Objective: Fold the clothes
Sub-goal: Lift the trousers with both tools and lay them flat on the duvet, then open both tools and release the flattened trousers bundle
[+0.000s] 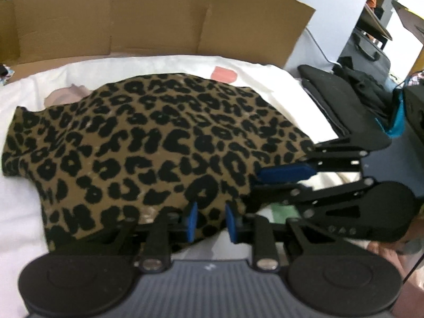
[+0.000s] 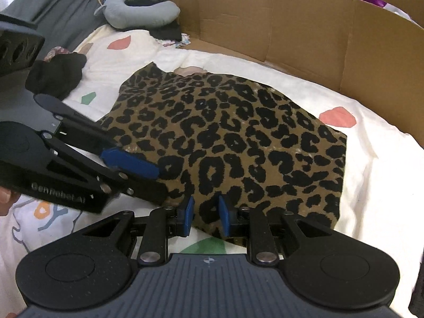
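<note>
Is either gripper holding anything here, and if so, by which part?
Both hold the leopard-print garment by its near edge: the left gripper and the right gripper each have that edge's fabric pinched between their blue pads, side by side.

Cardboard wall blocks behind; white sheet lies open.

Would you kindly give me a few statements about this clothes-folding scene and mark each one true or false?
1. The leopard-print garment lies on a white sheet with coloured shapes. True.
2. Both the left gripper and the right gripper have the garment's near edge between their blue pads. True.
3. A plastic crate stands behind the bed. False: it is a cardboard box.
4. A grey neck pillow lies at the far end of the bed. True.
5. The garment is plain black. False: it is tan with black spots.
</note>
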Demonstrator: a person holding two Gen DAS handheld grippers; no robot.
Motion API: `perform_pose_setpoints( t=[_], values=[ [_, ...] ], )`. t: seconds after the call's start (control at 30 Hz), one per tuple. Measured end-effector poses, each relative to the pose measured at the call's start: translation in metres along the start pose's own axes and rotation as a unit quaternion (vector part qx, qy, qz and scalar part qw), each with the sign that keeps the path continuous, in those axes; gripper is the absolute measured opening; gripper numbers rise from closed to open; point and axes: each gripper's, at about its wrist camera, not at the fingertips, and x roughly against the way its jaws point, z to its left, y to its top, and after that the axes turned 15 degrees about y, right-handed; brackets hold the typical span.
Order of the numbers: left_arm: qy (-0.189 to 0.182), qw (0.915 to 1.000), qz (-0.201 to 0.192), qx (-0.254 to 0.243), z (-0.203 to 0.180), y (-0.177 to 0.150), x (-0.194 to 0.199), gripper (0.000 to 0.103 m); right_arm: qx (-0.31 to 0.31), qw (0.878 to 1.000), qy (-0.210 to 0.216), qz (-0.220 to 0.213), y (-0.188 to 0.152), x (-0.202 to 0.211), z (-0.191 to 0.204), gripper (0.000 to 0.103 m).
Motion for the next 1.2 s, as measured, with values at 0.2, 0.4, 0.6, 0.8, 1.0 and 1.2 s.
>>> perform_pose_setpoints(
  t=[0.2, 0.4, 0.6, 0.8, 1.0, 1.2],
  values=[
    [0.016, 0.9998, 0.007, 0.008, 0.013, -0.006, 0.005, 0.025, -0.034, 0.999, -0.012, -0.007, -0.004, 0.011, -0.016, 0.027],
    [0.034, 0.9979, 0.022, 0.051, 0.038, -0.010, 0.011, 0.022, -0.071, 0.997, -0.022, -0.017, -0.009, 0.024, -0.031, 0.026],
    [0.055, 0.9944, 0.027, 0.087, 0.058, -0.015, 0.019, 0.020, -0.116, 0.992, -0.040, -0.037, -0.015, 0.040, -0.048, 0.026],
    [0.083, 0.9906, 0.030, 0.105, 0.077, -0.024, 0.026, 0.019, -0.163, 0.984, -0.066, -0.040, -0.028, 0.053, -0.067, 0.029],
    [0.109, 0.9854, 0.036, 0.126, 0.095, -0.031, 0.035, 0.021, -0.183, 0.980, -0.067, -0.045, -0.033, 0.061, -0.069, 0.030],
    [0.114, 0.9817, 0.024, 0.151, 0.105, -0.034, 0.049, 0.025, -0.236, 0.969, -0.022, -0.062, -0.035, 0.067, -0.074, 0.030]
  ],
)
